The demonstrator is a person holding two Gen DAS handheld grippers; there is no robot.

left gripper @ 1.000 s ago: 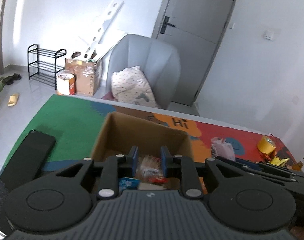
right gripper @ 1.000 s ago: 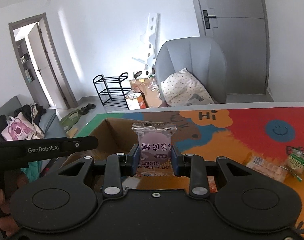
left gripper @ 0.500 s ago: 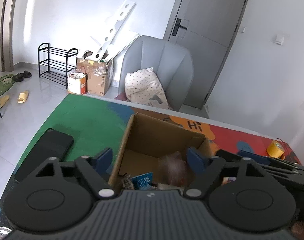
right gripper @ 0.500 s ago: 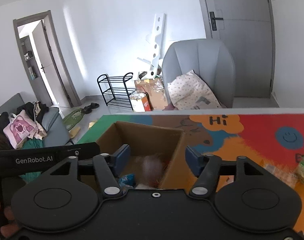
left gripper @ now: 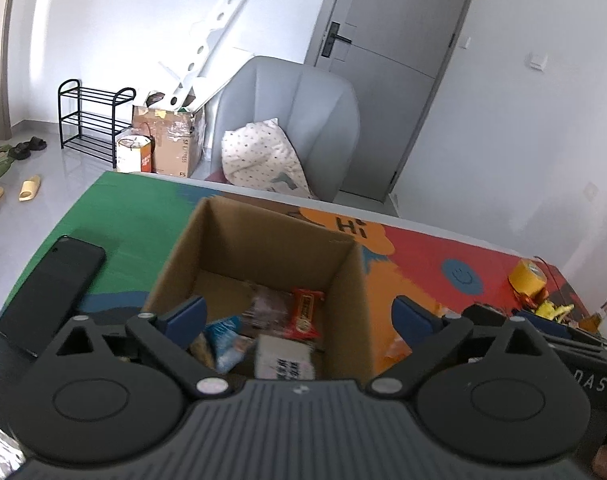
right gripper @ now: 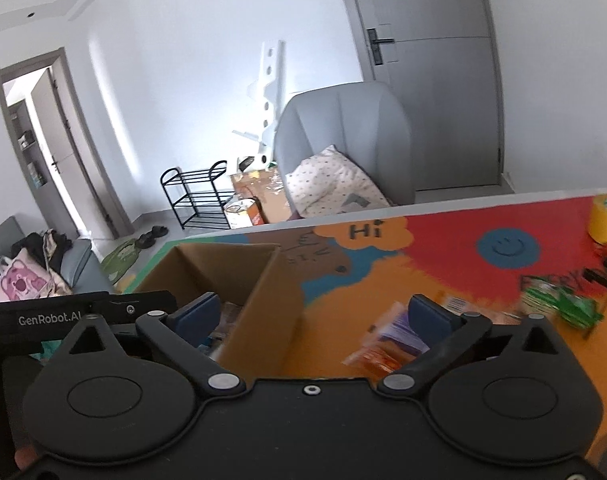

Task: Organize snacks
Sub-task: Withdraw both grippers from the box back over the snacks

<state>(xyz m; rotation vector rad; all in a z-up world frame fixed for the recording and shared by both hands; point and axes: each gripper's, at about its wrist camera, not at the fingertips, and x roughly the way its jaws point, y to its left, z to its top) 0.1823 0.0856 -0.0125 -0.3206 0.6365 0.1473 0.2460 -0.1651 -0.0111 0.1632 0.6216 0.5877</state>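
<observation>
Right gripper point(right gripper: 313, 316), jaws wide and empty, nearer than the equally spread, empty left gripper point(left gripper: 299, 314) over the box point(left gripper: 345, 280): next snack point(right gripper: 387, 340) lies on the mat just ahead-right, long axis slanting toward the right finger.

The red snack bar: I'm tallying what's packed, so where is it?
In the left wrist view, the red snack bar lies inside the cardboard box, near its right wall.

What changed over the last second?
Both grippers, left and right, opened and dropped their snack packets into the box. The right one then swung right toward the packets on the mat. The box and phone stayed put.
</observation>
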